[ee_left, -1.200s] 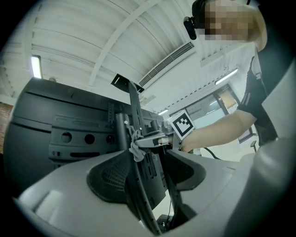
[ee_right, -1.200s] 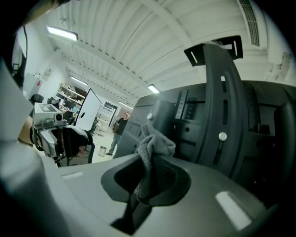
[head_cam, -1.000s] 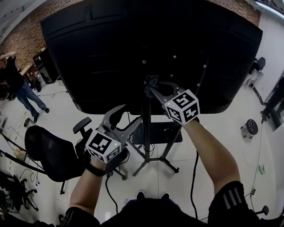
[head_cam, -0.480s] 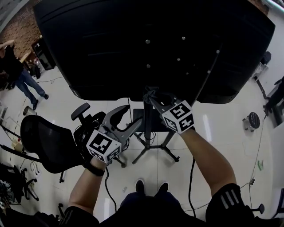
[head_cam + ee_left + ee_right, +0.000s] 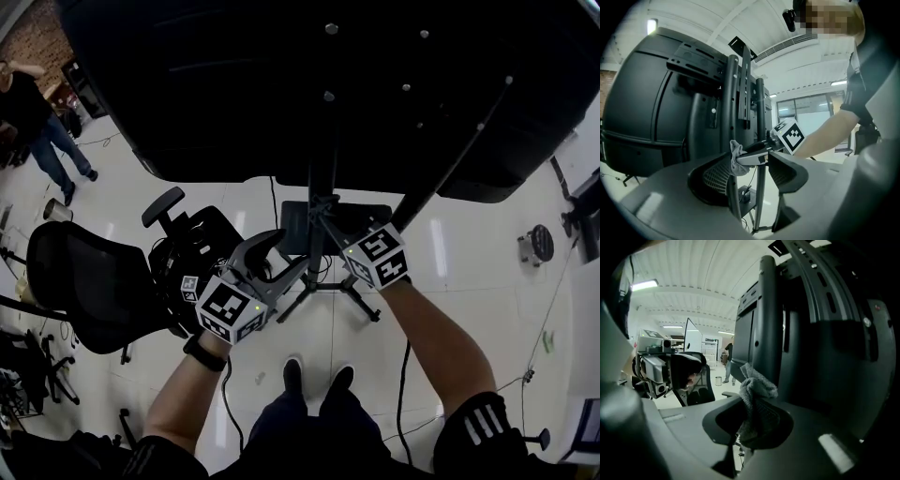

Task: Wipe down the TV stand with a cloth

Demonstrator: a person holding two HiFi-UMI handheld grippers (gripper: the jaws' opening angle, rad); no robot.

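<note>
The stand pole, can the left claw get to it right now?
Probably yes. The left claw is open and empty, and the stand pole rises right in front of its gap with nothing between. The right claw only holds the cloth at that pole.

The small grey cloth [image 5: 757, 394] looked rough, a coarse waffle weave. The tall black TV stand post [image 5: 768, 310] seemed smooth painted metal with a dull sheen. The large black TV back [image 5: 234, 84] appeared matt plastic. The pale tiled floor [image 5: 469, 272] shone glossy. The black office chair [image 5: 75, 281] had a mesh back.
</note>
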